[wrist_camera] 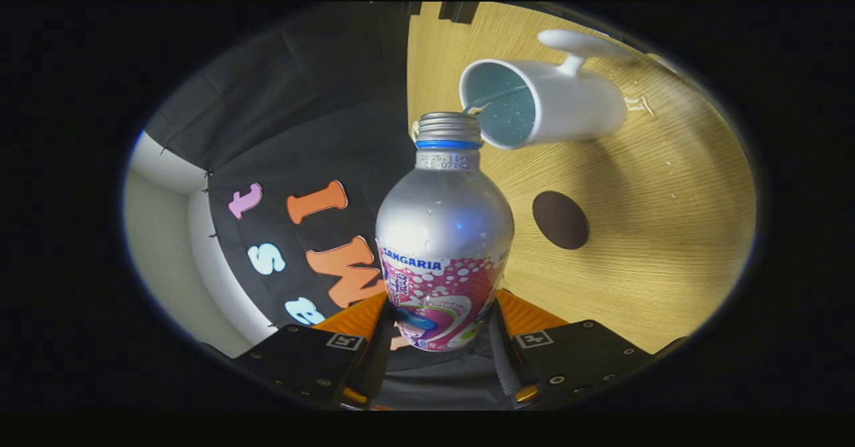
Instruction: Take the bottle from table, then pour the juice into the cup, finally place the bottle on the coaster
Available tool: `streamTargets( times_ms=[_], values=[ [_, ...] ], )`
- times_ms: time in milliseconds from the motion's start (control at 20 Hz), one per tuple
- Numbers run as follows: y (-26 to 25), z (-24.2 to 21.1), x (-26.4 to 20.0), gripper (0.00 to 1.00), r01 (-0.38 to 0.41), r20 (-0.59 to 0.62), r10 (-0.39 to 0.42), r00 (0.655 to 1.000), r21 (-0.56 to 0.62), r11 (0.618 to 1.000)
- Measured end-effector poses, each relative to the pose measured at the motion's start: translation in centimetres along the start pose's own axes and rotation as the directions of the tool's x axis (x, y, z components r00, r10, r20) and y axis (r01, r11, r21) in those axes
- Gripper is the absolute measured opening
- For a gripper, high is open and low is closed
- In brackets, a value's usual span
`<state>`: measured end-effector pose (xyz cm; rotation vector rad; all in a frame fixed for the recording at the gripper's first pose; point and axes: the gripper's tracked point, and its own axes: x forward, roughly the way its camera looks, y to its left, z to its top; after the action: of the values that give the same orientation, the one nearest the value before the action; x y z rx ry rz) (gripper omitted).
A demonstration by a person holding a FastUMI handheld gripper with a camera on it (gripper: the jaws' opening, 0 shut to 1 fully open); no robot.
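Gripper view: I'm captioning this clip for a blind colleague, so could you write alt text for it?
The gripper is shut on a silver bottle, tipped so its open mouth meets the rim of a white cup as a thin stream runs in. Beside them, a dark round coaster lies bare on the wooden table.

Bottle [443, 233] base (between fingers) hidden

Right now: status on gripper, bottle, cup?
Gripper shut on bottle, tilted. Bottle mouth at cup rim, thin stream going in. Coaster bare on table, nothing in the way.
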<state>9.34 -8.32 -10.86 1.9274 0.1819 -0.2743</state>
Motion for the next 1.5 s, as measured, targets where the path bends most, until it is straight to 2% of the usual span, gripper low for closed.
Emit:
streamTargets(
  times_ms=[600,1500],
  values=[
    [0.9,0.4,0.2,0.67,-0.004,0.008,0.003,1.0,0.067,0.998],
    [3.4,1.2,0.5,0.67,-0.088,0.029,0.084,0.996,0.215,0.973]
  ],
)
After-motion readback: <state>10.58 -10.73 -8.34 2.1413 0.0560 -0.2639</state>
